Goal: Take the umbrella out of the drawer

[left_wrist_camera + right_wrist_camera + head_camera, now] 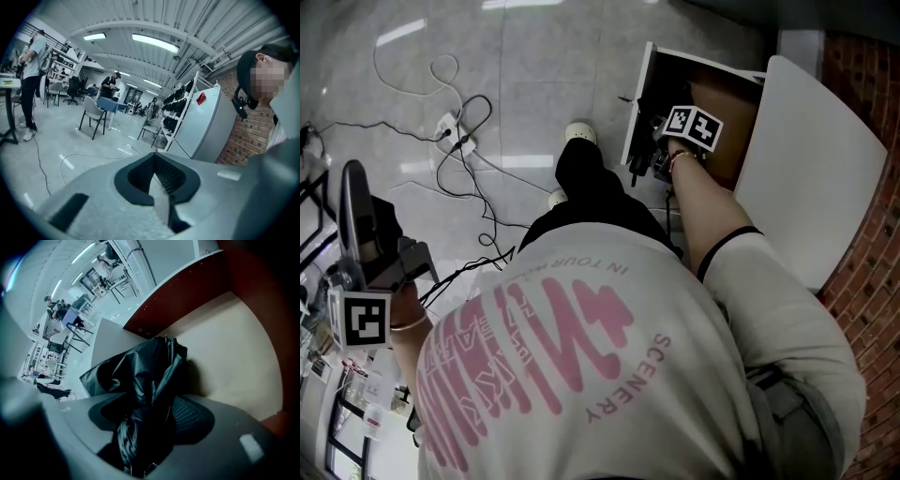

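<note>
Two hand-held grippers: the left hand-held gripper [157, 173] idles with jaws pressed together on nothing; the right hand-held gripper [145, 427] is clamped on the umbrella.
Left side: it is held low and away from the drawer, pointing into the room, probably to keep it clear while the other arm works.
Floor: pale tiles [525, 56] carry a power strip [455, 131] and loose cables just left of the person's shoes.
Drawer: the drawer [712, 64] stands open ahead of the person, with white outer walls and a brownish inside.
Umbrella: the folded black umbrella [145, 376], fabric loose and crumpled, lies within the drawer's walls, its far end towards the back wall.
Grip: the jaws pinch the bunched fabric near one end, which should let the rest trail out lengthwise on a lift.
Whether it rests on the drawer's bottom: cannot tell.
Right of the drawer: a white board [816, 178] leans out, with a brick wall [872, 281] beyond.
Head view only: the right arm's reach into the drawer, and how far apart the two tools are.
Right gripper view only: the cloth between the jaws, which the arm and marker cube hide from above.
Left gripper view only: chairs, shelving and people far off in the hall.
</note>
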A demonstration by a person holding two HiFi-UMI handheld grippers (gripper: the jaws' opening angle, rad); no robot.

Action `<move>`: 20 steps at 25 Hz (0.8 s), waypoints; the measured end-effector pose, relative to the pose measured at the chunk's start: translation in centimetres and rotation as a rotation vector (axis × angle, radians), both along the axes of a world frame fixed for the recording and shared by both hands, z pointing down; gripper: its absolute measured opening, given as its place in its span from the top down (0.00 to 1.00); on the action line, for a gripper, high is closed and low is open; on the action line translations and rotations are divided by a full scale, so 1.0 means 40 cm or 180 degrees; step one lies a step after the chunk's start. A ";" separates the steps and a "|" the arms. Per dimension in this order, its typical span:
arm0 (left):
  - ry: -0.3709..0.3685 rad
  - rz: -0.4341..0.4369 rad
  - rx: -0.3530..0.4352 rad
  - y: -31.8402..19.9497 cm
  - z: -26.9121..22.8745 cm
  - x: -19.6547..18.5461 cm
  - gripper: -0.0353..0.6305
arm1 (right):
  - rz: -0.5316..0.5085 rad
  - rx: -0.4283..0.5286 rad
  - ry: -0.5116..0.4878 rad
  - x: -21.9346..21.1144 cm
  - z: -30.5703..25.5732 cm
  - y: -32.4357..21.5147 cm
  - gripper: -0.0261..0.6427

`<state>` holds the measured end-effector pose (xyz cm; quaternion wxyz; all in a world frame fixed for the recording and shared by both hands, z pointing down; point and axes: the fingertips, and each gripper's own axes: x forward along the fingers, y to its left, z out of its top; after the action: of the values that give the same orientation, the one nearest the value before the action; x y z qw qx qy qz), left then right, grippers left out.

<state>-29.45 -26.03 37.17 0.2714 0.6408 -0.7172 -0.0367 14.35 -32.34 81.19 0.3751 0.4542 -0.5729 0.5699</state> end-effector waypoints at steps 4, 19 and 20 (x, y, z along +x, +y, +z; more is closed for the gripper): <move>0.0026 0.0055 -0.0071 -0.045 0.025 0.016 0.94 | -0.0018 -0.0012 -0.0022 0.000 0.023 -0.015 0.52; 0.0000 0.0452 -0.0221 -0.158 0.077 0.045 0.94 | -0.0150 -0.0131 -0.0176 -0.022 0.052 -0.024 0.50; -0.0022 0.0482 -0.0234 -0.160 0.076 0.050 0.94 | -0.0070 -0.0190 -0.0219 -0.016 0.057 -0.018 0.48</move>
<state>-27.46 -32.44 40.22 0.2942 0.6829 -0.6685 0.0125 13.72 -33.07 83.47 0.3749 0.4165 -0.5732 0.5979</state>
